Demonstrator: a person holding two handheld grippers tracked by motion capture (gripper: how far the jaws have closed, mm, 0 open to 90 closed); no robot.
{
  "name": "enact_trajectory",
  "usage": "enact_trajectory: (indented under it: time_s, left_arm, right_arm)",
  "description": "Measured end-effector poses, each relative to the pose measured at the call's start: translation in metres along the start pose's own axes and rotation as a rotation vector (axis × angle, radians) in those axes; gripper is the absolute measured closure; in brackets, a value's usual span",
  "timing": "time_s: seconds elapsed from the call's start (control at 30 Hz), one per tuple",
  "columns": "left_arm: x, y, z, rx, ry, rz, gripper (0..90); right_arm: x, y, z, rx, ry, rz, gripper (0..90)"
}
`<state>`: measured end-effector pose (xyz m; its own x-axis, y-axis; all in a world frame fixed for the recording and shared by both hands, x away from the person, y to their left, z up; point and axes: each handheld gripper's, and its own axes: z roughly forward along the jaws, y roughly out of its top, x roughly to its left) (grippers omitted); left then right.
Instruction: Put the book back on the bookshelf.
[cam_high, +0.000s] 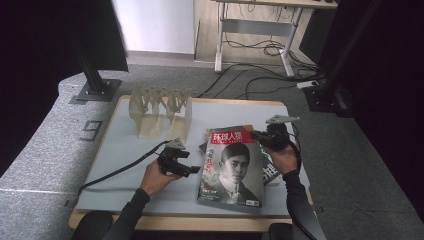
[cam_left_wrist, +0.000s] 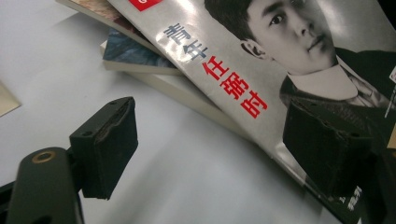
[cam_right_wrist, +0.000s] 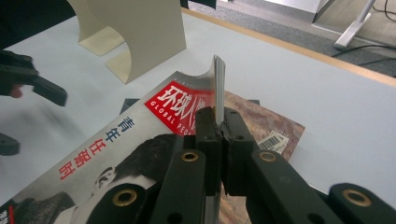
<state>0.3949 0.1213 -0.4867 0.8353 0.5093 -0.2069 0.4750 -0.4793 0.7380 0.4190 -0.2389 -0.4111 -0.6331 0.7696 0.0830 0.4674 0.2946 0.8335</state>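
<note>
- Currently, the right gripper (cam_right_wrist: 218, 122) has its jaws fully closed on the top edge of the magazine (cam_high: 231, 167), beside the red title block; the pinched cover curls upward.
- The left gripper (cam_left_wrist: 212, 144) has its jaws wide apart, holding nothing; one pad overlaps the magazine's left edge, contact cannot be confirmed.
- The magazine lies on top of a stack of books (cam_left_wrist: 140, 53), in front of the cream rack (cam_high: 161, 112) on the table (cam_high: 120, 150).
- Step in hand, as judged: lifting the magazine off the stack.
- Next move likely calls for closing the left jaws on the magazine's left edge, then raising both hands evenly to avoid tearing.
</note>
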Motion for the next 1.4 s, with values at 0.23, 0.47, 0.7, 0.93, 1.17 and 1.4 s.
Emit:
enact_trajectory:
  time_s: [0.23,0.47,0.7,0.93,1.17,1.4]
  left_arm:
    - [-0.001,0.011,0.007,-0.011,-0.027,-0.004,19.0]
    - [0.000,0.025,0.022,0.013,-0.054,0.019,20.6]
    - [0.007,0.031,0.039,0.024,-0.085,-0.007,22.1]
    - [0.011,0.026,0.051,0.025,-0.167,-0.016,26.7]
    - [0.009,0.025,0.050,0.022,-0.169,-0.013,35.0]
    - [0.008,0.027,0.047,0.023,-0.189,-0.037,49.5]
  right_arm:
    - [0.007,0.013,-0.011,-0.026,0.005,-0.036,86.2]
    - [0.014,0.027,-0.022,-0.055,0.006,-0.063,86.1]
    - [0.018,0.034,-0.029,-0.073,0.011,-0.081,86.1]
    - [0.020,0.033,-0.030,-0.082,0.029,-0.087,86.1]
    - [0.020,0.033,-0.029,-0.079,0.038,-0.099,86.1]
    - [0.025,0.037,-0.029,-0.087,0.051,-0.107,86.1]
